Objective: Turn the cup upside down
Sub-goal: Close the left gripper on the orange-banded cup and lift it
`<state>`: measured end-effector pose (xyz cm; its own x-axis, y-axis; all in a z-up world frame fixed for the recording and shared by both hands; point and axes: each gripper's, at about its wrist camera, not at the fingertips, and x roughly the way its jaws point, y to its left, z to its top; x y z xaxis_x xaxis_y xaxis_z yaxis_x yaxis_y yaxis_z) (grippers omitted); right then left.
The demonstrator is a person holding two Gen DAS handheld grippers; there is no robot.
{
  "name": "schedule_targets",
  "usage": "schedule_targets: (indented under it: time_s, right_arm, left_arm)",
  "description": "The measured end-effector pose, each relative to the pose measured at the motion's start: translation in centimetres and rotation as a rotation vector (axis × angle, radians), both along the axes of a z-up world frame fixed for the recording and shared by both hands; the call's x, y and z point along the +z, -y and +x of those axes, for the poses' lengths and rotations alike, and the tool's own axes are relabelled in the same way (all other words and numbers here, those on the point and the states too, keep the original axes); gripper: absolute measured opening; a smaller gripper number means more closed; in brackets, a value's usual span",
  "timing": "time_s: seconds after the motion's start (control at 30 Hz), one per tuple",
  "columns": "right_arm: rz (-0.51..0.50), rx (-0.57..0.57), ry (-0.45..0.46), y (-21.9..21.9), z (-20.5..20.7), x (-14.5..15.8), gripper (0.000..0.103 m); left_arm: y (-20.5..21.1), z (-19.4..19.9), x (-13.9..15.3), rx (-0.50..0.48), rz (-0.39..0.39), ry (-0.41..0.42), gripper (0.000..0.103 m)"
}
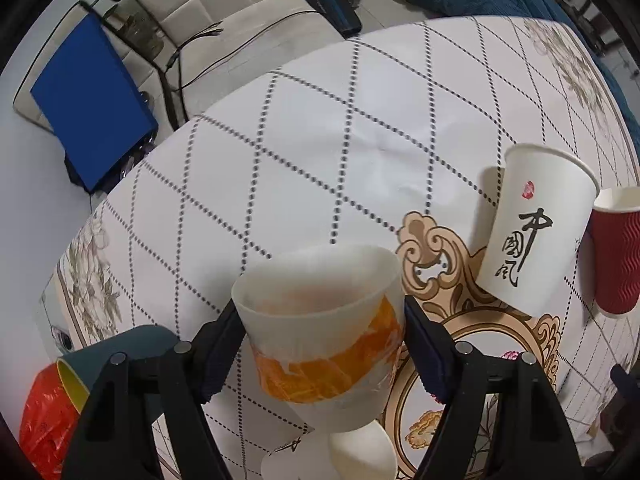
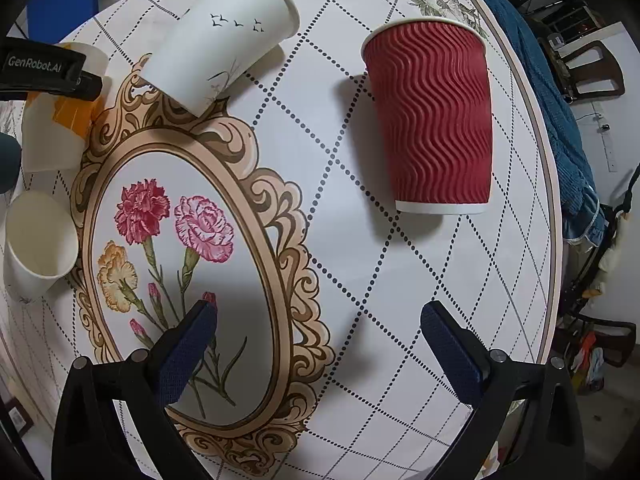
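Currently, the left tool (image 1: 322, 344) is grasping a translucent cup with an orange band (image 1: 328, 344), its two dark pads pressing the cup's opposite sides just below the rim. The cup is sitting mouth-up and slightly tilted, apparently lifted off the patterned surface (image 1: 320, 140) or just leaving it, though contact at its base is hidden. The side grip near the middle is likely chosen so that a roll of the wrist can turn the cup over; the flip itself is judged not yet begun. Inside, the cup is showing only an orange tint through its wall, and no liquid can be made out.

The right tool (image 2: 318, 340) is hovering released, its blue-padded jaws spread wide above the oval flower print and holding nothing, seemingly waiting its turn.

Around them, other cups are standing about the surface. A white paper cup with black calligraphy (image 1: 536, 232) is standing mouth-up, with a red ribbed cup (image 2: 430, 120) just beside it, also mouth-up; their interiors are not visible from these angles. A small plain white cup (image 2: 38, 240) is standing nearer the left tool, mouth open and looking empty. At the left edge, a dark teal cup with a yellow lining (image 1: 108, 360) is lying beside a red plastic bag (image 1: 44, 420).
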<state>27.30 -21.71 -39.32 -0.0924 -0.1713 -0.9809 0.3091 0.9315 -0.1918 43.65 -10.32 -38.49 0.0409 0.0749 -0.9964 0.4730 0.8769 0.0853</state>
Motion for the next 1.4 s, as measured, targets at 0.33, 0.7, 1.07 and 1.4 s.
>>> schedule_targets:
  time_s: [0.33, 0.7, 1.07, 1.4]
  right_arm:
    - [-0.004, -0.01, 0.031, -1.2, -0.6, 1.5, 0.103]
    - [-0.015, -0.033, 0.049, -2.4, -2.1, 2.6, 0.103]
    - [-0.03, -0.066, 0.036, -1.8, -2.9, 2.6, 0.103]
    - [0.014, -0.051, 0.035, -1.4, -3.0, 2.3, 0.102]
  left_arm:
    - [-2.4, 0.2, 2.3, 0.094, -0.075, -0.021, 0.073]
    - [-1.8, 0.2, -0.4, 0.083, -0.07, -0.07, 0.074]
    - [-0.1, -0.8, -2.5, -0.02, 0.03, -0.049, 0.07]
    - [-1.8, -1.8, 4.0, 0.055, -0.073, -0.051, 0.07]
